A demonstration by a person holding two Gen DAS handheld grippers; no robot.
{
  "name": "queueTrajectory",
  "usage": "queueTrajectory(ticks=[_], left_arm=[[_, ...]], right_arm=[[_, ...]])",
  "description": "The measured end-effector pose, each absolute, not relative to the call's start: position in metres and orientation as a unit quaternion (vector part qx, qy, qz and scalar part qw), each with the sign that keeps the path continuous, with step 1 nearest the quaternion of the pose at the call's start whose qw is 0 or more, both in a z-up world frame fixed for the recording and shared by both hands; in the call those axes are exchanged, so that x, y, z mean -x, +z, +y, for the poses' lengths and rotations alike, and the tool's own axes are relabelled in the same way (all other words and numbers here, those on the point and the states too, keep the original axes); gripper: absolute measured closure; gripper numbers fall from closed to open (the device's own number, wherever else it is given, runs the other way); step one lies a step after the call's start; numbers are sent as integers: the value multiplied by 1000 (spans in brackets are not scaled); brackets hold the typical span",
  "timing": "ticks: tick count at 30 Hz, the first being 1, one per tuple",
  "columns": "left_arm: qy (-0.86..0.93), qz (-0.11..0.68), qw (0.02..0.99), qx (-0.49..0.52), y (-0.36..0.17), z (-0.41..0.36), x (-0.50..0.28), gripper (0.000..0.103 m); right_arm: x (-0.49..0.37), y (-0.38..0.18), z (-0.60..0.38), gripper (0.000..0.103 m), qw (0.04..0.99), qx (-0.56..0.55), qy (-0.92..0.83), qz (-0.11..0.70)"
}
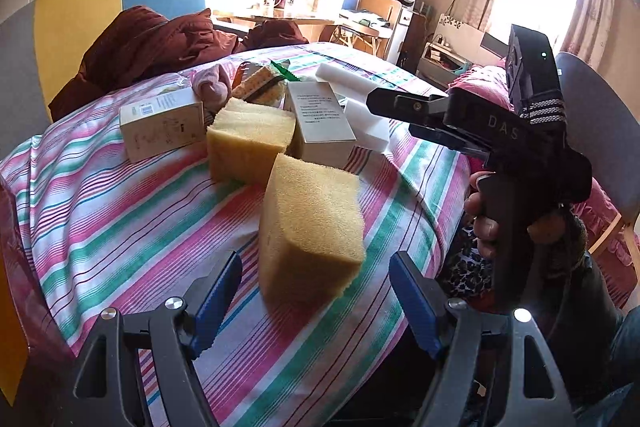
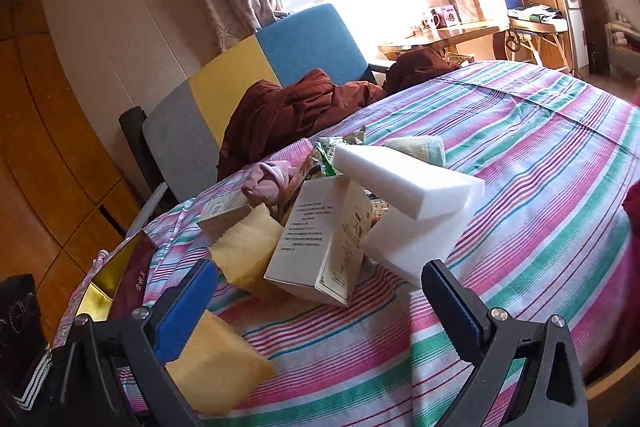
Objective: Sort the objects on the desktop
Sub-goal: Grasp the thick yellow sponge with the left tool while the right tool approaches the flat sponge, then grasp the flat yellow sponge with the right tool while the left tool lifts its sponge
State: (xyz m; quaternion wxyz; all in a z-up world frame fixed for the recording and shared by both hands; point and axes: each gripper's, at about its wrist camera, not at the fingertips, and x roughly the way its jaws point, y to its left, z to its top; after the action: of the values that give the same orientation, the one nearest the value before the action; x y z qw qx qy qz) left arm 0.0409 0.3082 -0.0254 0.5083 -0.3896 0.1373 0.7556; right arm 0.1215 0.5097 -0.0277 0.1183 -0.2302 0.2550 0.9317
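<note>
A heap of objects lies on the striped tablecloth (image 1: pixel 120 219). The nearest yellow sponge (image 1: pixel 312 227) stands just ahead of my left gripper (image 1: pixel 316 303), which is open, its blue pads either side of the sponge's near end without touching it. Behind are a second yellow sponge (image 1: pixel 248 139), two cream boxes (image 1: pixel 164 125) (image 1: pixel 324 123) and white foam blocks (image 1: pixel 360 107). My right gripper (image 2: pixel 320 307) is open and empty, in front of the leaning cream box (image 2: pixel 316 239) and the foam blocks (image 2: pixel 404 183). A sponge (image 2: pixel 216 359) lies by its left finger.
A pink cloth (image 1: pixel 212 85), snack packets (image 1: pixel 260 83) and a pale rolled cloth (image 2: pixel 420 147) sit behind the heap. A dark red jacket (image 1: pixel 148 47) lies on a multicoloured chair (image 2: pixel 240 75). A red-and-gold box (image 2: pixel 120 279) sits at the table's left edge. A hand (image 1: pixel 484 223) holds the right gripper.
</note>
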Motion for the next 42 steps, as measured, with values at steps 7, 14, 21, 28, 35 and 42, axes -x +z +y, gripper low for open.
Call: queueTrajectory(ticks=[7, 14, 21, 28, 35, 42], left_arm=[[756, 126, 503, 401, -41, 320, -28, 30], [754, 118, 483, 430, -56, 319, -18, 33], [773, 116, 483, 395, -51, 300, -28, 51], [809, 77, 427, 396, -48, 247, -13, 51], [820, 38, 412, 396, -53, 209, -10, 51], [812, 25, 423, 401, -59, 212, -7, 46]], right_arm=[[-120, -31, 505, 0, 108, 236, 934, 244], [-121, -32, 508, 0, 95, 228, 934, 259], [-114, -24, 491, 0, 73, 239, 941, 230], [-92, -20, 459, 0, 38, 266, 946, 181], [-50, -4, 432, 0, -11, 305, 951, 57], [2, -11, 428, 0, -41, 394, 916, -61]])
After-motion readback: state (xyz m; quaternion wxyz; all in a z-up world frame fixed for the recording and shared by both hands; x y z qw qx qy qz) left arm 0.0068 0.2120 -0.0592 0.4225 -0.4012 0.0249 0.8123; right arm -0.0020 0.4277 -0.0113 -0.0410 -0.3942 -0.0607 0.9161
